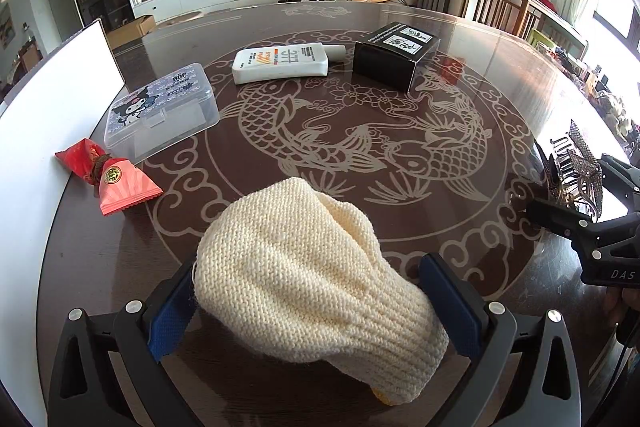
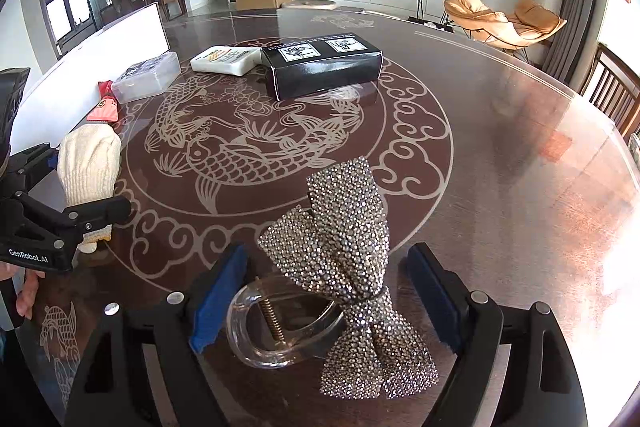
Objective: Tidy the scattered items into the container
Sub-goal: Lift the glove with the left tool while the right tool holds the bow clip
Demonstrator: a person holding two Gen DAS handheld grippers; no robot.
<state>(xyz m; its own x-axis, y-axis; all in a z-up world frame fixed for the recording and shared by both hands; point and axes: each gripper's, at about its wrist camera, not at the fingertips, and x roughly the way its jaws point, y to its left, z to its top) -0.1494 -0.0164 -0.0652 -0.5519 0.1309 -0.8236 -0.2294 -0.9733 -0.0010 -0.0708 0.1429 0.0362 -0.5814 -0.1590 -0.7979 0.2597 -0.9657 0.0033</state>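
Observation:
A cream knitted glove [image 1: 304, 267] lies on the table between the wide-apart blue pads of my left gripper [image 1: 308, 303]; the pads do not press it. It also shows in the right wrist view [image 2: 88, 163]. A rhinestone bow hair clip [image 2: 344, 251] with a clear claw lies between the open pads of my right gripper [image 2: 332, 291]; the pads stand clear of it. In the left wrist view the clip [image 1: 576, 167] sits at the right gripper's tips. A white container [image 1: 48, 115] stands at the table's left edge.
On the dark table with a fish pattern [image 1: 400, 155] lie a clear plastic box [image 1: 160, 111], a white bottle [image 1: 284, 63], a black box [image 1: 394, 57] and a red-pink sachet [image 1: 112, 179]. Wooden chairs [image 1: 500, 7] stand at the far right.

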